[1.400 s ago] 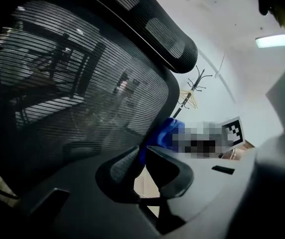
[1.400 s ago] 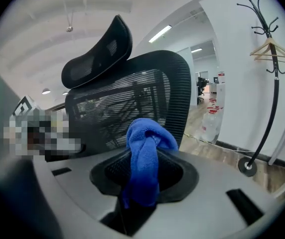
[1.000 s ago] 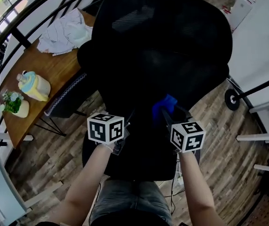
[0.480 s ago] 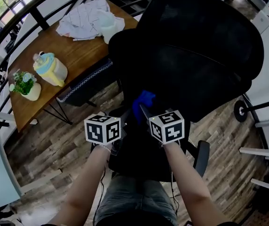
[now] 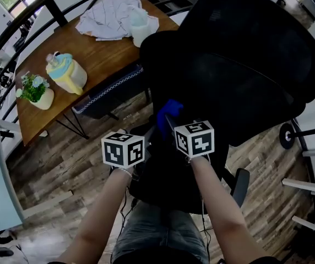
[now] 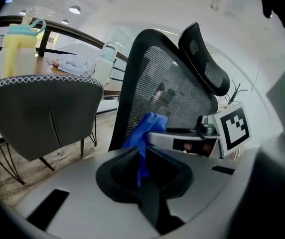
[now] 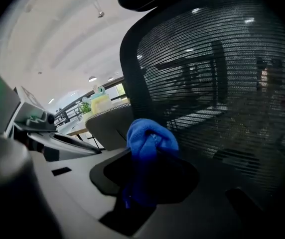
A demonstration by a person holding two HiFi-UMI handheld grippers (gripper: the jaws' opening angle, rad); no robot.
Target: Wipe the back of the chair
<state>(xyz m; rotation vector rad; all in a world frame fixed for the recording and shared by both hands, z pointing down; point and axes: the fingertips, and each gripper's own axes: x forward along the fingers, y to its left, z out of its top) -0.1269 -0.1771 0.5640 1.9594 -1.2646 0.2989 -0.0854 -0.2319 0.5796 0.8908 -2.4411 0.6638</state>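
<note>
Blue cloth (image 5: 170, 110), clamped in the right gripper's (image 5: 171, 126) fingers, sits just beside the mesh chair back (image 5: 245, 70), frame centre. The left gripper's (image 5: 146, 136) fingers rest together, empty. The mesh could likely snag the cloth loose.

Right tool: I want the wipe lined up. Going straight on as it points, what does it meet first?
Probably the chair's black mesh back, close ahead, near its frame edge; the blue cloth in the right tool would touch first.
</note>
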